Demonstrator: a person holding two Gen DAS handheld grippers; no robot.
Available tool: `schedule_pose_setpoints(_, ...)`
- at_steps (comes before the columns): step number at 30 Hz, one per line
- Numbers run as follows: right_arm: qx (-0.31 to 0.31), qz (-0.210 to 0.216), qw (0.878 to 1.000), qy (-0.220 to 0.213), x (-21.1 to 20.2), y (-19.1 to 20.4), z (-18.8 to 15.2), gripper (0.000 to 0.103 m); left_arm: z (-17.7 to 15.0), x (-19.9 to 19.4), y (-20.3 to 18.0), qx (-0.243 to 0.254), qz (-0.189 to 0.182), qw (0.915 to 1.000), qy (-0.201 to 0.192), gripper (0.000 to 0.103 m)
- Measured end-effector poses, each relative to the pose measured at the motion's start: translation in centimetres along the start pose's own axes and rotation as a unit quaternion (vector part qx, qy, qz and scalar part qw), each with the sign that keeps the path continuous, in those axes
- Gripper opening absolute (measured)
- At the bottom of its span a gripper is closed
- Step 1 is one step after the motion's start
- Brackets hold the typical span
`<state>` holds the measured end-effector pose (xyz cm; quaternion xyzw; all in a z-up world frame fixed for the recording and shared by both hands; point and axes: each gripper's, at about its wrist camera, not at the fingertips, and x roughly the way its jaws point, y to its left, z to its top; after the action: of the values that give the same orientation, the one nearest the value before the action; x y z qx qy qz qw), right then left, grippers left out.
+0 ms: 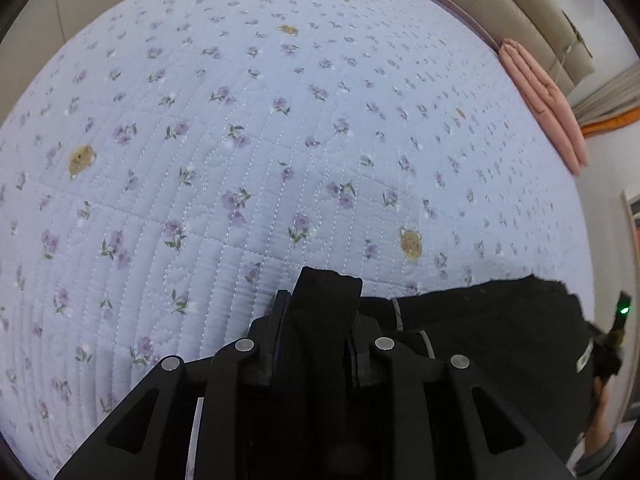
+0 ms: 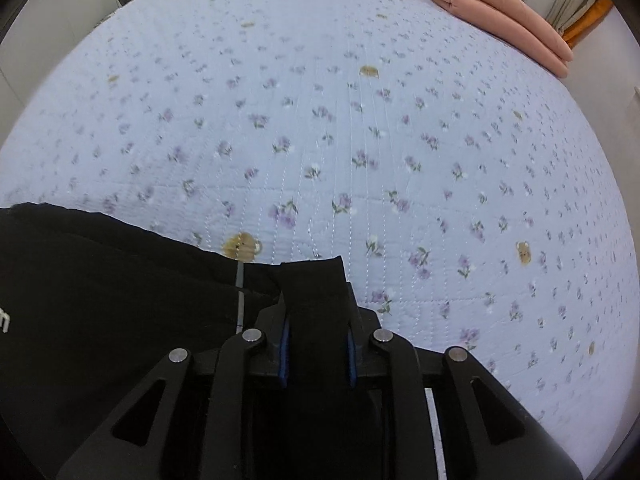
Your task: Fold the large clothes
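Black garment point(image 1: 480, 320): pinched in both claws, spanning between them, so its edge could be carried evenly.
Left claw point(image 1: 320, 320): clamped on a corner.
Right claw point(image 2: 316, 308): likewise.
Bed point(image 1: 280, 140): spread beyond, as folding surface.

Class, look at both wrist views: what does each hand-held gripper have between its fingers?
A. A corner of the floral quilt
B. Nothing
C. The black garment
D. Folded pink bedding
C: black garment fabric sticks up between both the left hand-held gripper and right hand-held gripper.
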<state>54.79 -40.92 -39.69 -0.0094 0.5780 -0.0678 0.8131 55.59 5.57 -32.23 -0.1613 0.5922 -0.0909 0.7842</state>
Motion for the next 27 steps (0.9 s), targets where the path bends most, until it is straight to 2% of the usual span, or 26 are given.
schedule_pose_setpoints(1,0.005,0.0,1.0,0.003,0.2,-0.1,-0.1,0.024,0.4,-0.2,0.2,-0.004,0.0,1.0,0.004,0.031)
schedule_pose_setpoints(2,0.012,0.005,1.0,0.007,0.4,-0.3,-0.4,0.025,0.7,-0.5,0.5,-0.007,0.004,0.9999,0.008,0.041)
schedule_pose_setpoints(4,0.024,0.021,0.999,0.015,0.1,-1.5,-0.4,0.028,1.4,-1.7,1.3,-0.014,0.004,0.9998,0.009,0.05)
schedule_pose_setpoints(6,0.044,0.042,0.998,0.017,-1.0,-2.6,-0.5,0.036,1.9,-4.7,1.5,-0.017,-0.004,0.9997,-0.016,0.05)
schedule_pose_setpoints(8,0.084,0.075,0.994,0.002,-3.5,-4.1,-1.2,0.055,2.0,-7.8,1.7,-0.007,0.002,0.9992,-0.038,0.052)
schedule_pose_setpoints(11,0.122,0.105,0.986,-0.043,-8.9,-4.9,-3.8,0.065,1.5,-12.1,1.2,0.013,0.012,0.9978,-0.065,0.052)
schedule_pose_setpoints(13,0.124,0.11,0.984,-0.066,-12.3,-3.9,-5.5,0.065,0.5,-14.3,-0.5,0.037,0.038,0.995,-0.084,0.051)
schedule_pose_setpoints(15,0.109,0.114,0.985,-0.076,-15.1,-1.7,-7.4,0.065,-1.8,-16.3,-3.6,0.089,0.068,0.9889,-0.098,0.051)
schedule_pose_setpoints(18,0.077,0.139,0.984,-0.079,-17.8,2.2,-10.4,0.065,-6.6,-18.6,-9.0,0.151,0.061,0.9796,-0.119,0.051)
schedule_pose_setpoints(19,0.062,0.147,0.984,-0.077,-18.3,3.6,-11.2,0.065,-8.0,-18.9,-9.8,0.157,0.051,0.9788,-0.122,0.051)
schedule_pose_setpoints(23,0.011,0.117,0.99,-0.08,-19.5,7.7,-13.6,0.065,-13.5,-16.7,-15.8,0.187,0.009,0.9784,-0.088,0.051)
schedule_pose_setpoints(27,0.024,0.125,0.989,-0.069,-19.6,8.9,-15.6,0.065,-17.0,-11.8,-18.5,0.203,0.031,0.9776,-0.048,0.051)
